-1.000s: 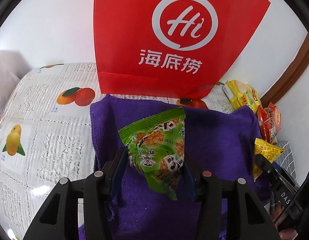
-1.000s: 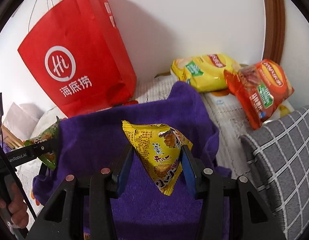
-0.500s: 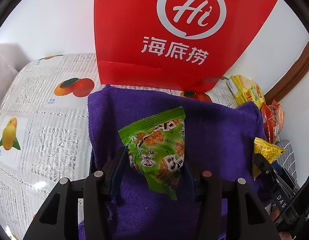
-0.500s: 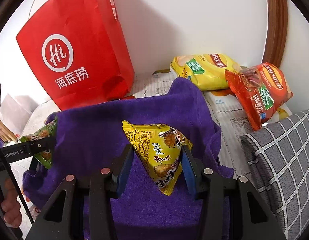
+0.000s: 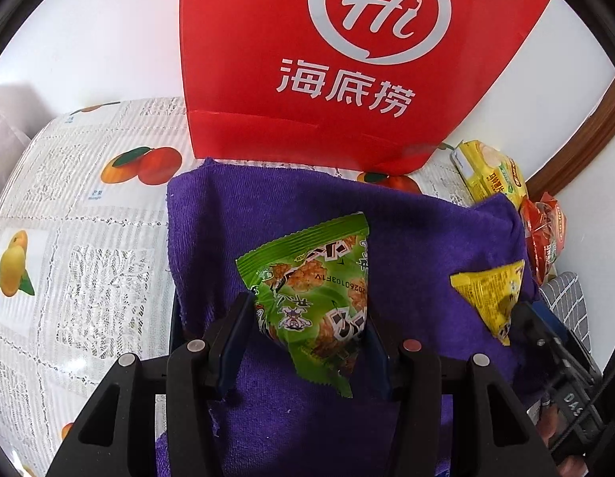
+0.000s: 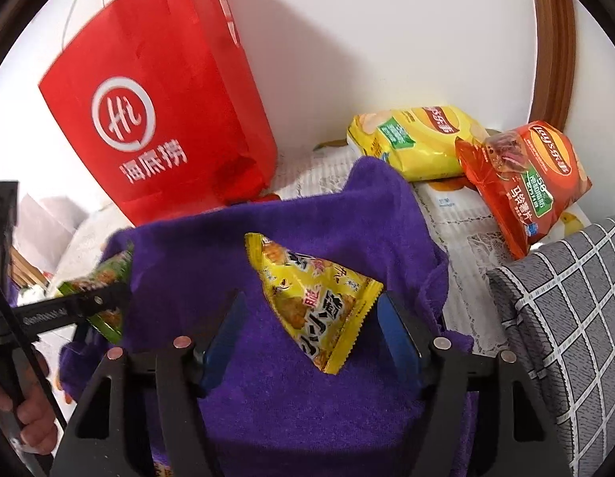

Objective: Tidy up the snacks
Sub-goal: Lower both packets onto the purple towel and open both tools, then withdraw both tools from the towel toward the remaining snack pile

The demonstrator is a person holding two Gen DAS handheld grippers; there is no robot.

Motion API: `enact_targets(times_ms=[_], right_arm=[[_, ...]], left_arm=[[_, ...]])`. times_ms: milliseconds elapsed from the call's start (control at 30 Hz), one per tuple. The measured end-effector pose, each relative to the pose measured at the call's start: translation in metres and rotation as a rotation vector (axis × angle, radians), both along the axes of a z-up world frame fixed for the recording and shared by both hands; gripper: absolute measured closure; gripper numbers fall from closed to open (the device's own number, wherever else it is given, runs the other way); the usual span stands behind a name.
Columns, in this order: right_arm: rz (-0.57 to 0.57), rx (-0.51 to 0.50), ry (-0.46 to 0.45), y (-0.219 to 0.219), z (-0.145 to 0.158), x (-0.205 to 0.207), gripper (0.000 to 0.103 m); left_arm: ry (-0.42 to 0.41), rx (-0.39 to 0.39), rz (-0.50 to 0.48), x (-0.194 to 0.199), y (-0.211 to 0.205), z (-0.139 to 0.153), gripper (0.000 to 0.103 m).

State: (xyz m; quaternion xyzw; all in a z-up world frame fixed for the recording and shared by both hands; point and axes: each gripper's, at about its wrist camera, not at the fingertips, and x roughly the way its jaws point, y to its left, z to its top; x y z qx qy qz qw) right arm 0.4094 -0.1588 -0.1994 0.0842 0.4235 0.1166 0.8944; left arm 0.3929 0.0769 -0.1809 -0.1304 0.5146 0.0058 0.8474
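My left gripper is shut on a green triangular snack packet, held over a purple towel. My right gripper is open; a yellow triangular snack packet lies tilted between its blue pads on the purple towel, touching only the right one. The yellow packet also shows at the right of the left wrist view, and the green packet at the left of the right wrist view.
A red paper bag stands against the wall behind the towel. A yellow chip bag and an orange chip bag lie at the back right. A grey checked cushion is on the right. The fruit-print tablecloth extends left.
My right gripper has opened and the yellow packet has dropped onto the towel, tilting right. My left gripper still holds the green packet and has moved slightly closer to the red bag.
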Motion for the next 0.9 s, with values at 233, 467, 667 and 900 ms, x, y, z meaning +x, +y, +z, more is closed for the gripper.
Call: enact_targets(times_ms=[233,467,667,900], right_arm=[[-0.011,0.006,-0.068,-0.004,0.014,-0.007,0.03],[-0.019,-0.008,-0.088,-0.003,0.027,-0.017,0.03],[-0.028,0.009,-0.082,-0.009,0.042,-0.044,0.03],[-0.048,-0.01,-0.042,-0.017,0.059,-0.084,0.029]], left_arm=[[-0.012,-0.015,-0.013,0.0,-0.003,0.003,0.053],[-0.043,-0.039,-0.023,-0.003,-0.003,0.016,0.038],[-0.053,-0.003,-0.025,-0.009,-0.007,0.028,0.032],[-0.092,-0.003,-0.041,-0.019,-0.009,0.053,0.032]])
